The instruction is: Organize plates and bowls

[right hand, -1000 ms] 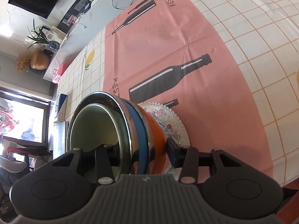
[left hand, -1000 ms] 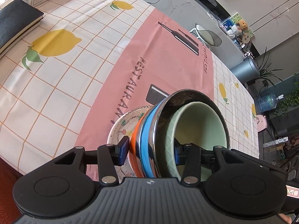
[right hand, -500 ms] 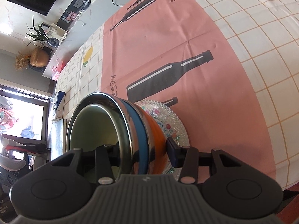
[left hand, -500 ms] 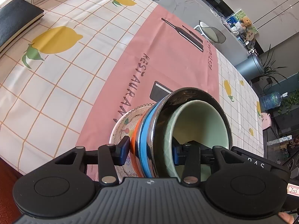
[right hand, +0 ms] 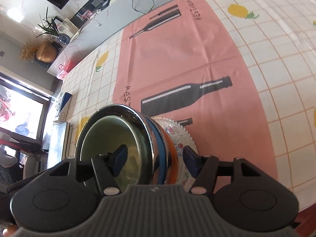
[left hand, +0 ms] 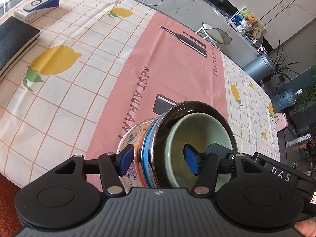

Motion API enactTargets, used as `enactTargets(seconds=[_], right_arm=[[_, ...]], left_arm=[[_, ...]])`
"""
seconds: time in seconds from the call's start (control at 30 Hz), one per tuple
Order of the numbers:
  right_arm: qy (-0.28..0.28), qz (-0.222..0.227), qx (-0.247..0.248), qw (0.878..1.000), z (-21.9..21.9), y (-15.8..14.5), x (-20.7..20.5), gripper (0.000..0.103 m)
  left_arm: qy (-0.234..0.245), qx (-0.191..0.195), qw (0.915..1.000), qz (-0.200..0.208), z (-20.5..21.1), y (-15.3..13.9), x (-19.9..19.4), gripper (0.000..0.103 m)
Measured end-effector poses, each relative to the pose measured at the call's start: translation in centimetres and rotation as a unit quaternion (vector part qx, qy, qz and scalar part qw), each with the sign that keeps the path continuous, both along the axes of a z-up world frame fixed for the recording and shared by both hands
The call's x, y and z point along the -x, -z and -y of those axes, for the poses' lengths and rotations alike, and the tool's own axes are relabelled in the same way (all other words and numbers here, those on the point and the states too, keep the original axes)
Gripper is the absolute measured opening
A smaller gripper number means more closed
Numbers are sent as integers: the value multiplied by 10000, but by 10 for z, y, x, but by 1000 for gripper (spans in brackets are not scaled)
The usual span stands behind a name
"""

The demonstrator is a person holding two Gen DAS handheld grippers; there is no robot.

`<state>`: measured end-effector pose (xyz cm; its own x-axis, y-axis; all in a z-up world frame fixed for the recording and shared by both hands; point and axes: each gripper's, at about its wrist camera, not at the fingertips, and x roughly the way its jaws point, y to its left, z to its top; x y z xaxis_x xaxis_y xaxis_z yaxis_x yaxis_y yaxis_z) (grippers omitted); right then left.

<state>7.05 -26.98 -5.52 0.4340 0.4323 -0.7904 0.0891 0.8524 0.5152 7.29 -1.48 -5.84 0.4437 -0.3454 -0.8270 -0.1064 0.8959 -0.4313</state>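
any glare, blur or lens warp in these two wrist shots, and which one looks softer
Left wrist view: sharp; fisheye bends the tablecloth grid into curves; bright reflections on the steel bowl rim; daylight glare top left.
Right wrist view: softer and hazier, slightly blurred on the tablecloth; the window is blown out white; the green bowl inside looks dim and shadowed.

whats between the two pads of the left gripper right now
The near wall of the nested bowl stack stands between them, apart from both pads; the left gripper has just been opening. The left wrist view shows this.
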Motion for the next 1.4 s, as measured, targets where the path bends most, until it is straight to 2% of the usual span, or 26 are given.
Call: enactTargets(seconds=[0.13,0.3,0.37,0.43,0.47,0.63,0.7,0.9,1.07,1.23,1.4], right_arm=[[-228,477,489,9974,-1,-26,8,68],[-521,1147,981,9872,-2,-59,29,71],[-635,1421,1153,9811,-2,-72,41,71],[-660,1674,1246,9758,0,-84,53,82],[-651,1777,1266,9737,2,-89,59,83],[-576,1910,1134,9733,10,-105,86,83],[-587,1971,1162,9717,9,-107,100,83],[-677,2046,1393,9665,1,-97,140,83],[-774,1970,1756,9614,-14,-80,164,83],[-596,1677,1893,9656,-14,-60,173,83],[-463,1547,1979,9668,-12,-45,178,83]], left_arm=[[202,-197,9991,318,1,-22,9,69],[530,-551,9917,1038,4,-57,30,69],[699,-727,9849,1408,6,-72,44,69],[843,-903,9765,1765,9,-85,57,69],[915,-1026,9718,1917,12,-91,64,69],[1108,-1765,9425,2612,25,-111,104,69],[1072,-1926,9366,2723,29,-113,116,69],[948,-2090,9374,2620,37,-95,135,69],[1127,-2029,9488,2140,44,-67,143,69],[1004,-1998,9644,1412,42,-37,141,69],[859,-2041,9663,1314,40,-30,145,69]])
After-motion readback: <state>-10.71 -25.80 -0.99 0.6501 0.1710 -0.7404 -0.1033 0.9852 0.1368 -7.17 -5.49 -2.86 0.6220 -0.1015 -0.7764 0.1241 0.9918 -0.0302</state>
